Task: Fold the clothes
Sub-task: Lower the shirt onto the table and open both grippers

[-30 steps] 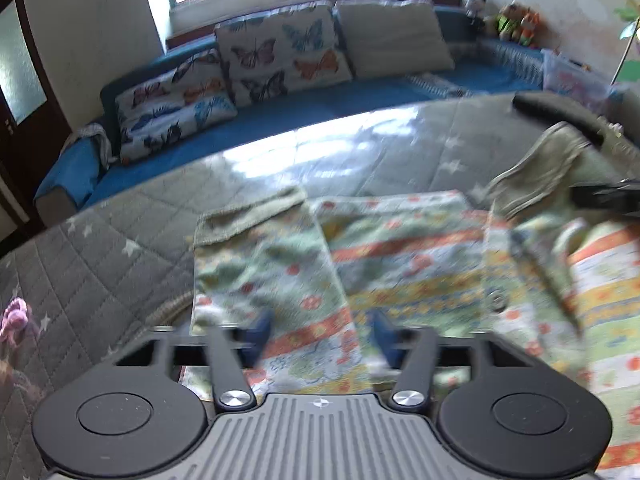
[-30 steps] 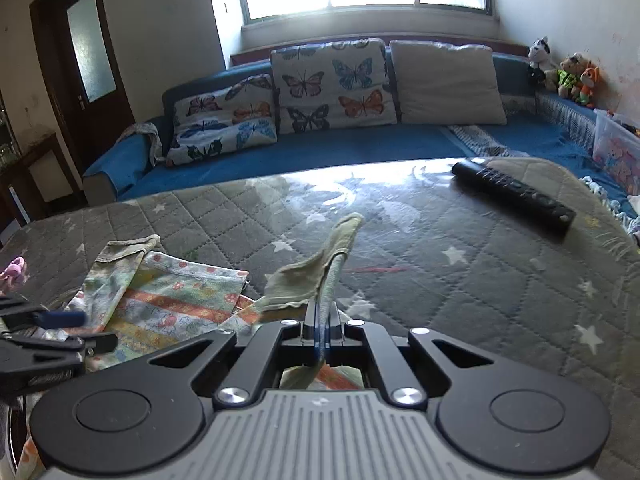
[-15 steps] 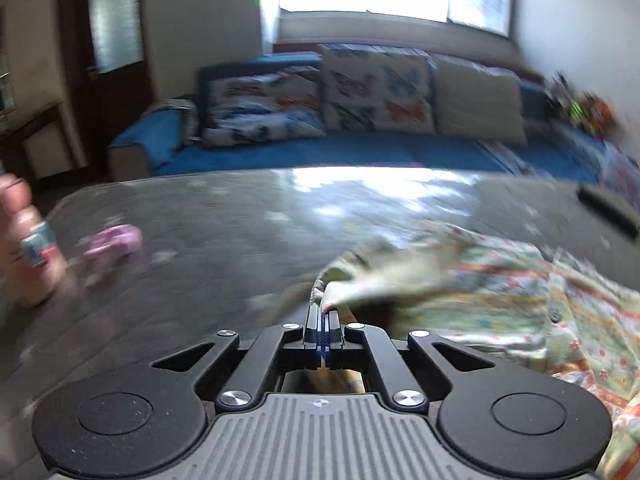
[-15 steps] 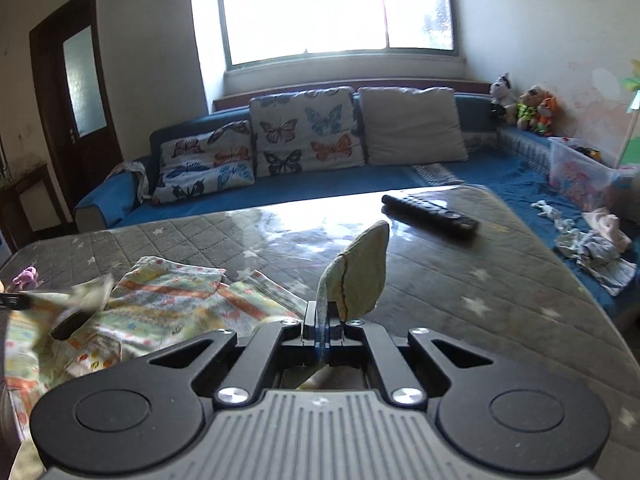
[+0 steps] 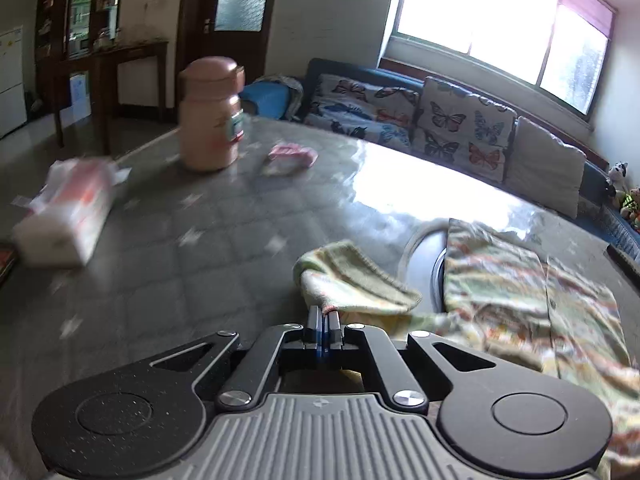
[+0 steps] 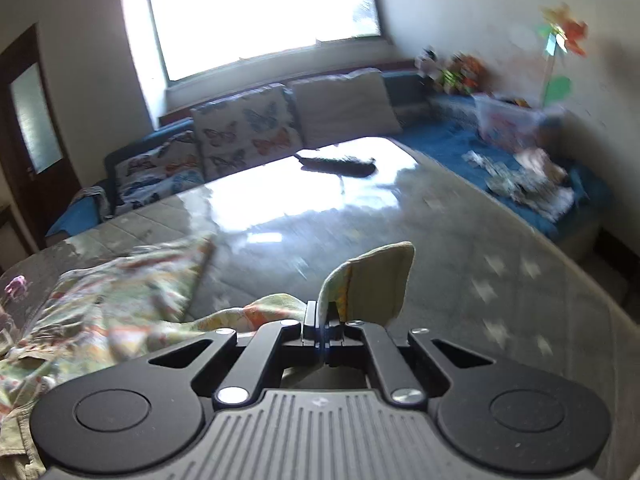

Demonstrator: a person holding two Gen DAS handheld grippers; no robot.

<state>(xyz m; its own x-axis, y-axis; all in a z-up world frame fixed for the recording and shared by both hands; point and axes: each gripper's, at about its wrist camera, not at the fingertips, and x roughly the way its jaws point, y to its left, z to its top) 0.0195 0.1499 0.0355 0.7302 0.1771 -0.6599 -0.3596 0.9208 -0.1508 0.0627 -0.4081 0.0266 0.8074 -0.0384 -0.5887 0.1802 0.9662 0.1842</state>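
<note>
A patterned green, orange and white garment (image 5: 520, 296) lies on the grey quilted table (image 5: 200, 248). My left gripper (image 5: 323, 316) is shut on one green cuff (image 5: 352, 280) of it, lifted off the table at the garment's left side. In the right wrist view the same garment (image 6: 108, 300) spreads to the left, and my right gripper (image 6: 322, 320) is shut on another green cuff (image 6: 376, 284), which stands up above the jaws. Both views are blurred by motion.
On the table's left part stand a pink jar (image 5: 210, 116), a tissue pack (image 5: 68, 212) and a small pink item (image 5: 290, 156). A black remote (image 6: 336, 164) lies at the far side. A blue sofa with butterfly cushions (image 5: 452, 124) runs behind; loose clothes (image 6: 524, 184) lie on it at right.
My left gripper shut on a cuff and swung left with it, so the jar and tissue pack came into view. My right gripper, still shut on its cuff, swung right across the table.
</note>
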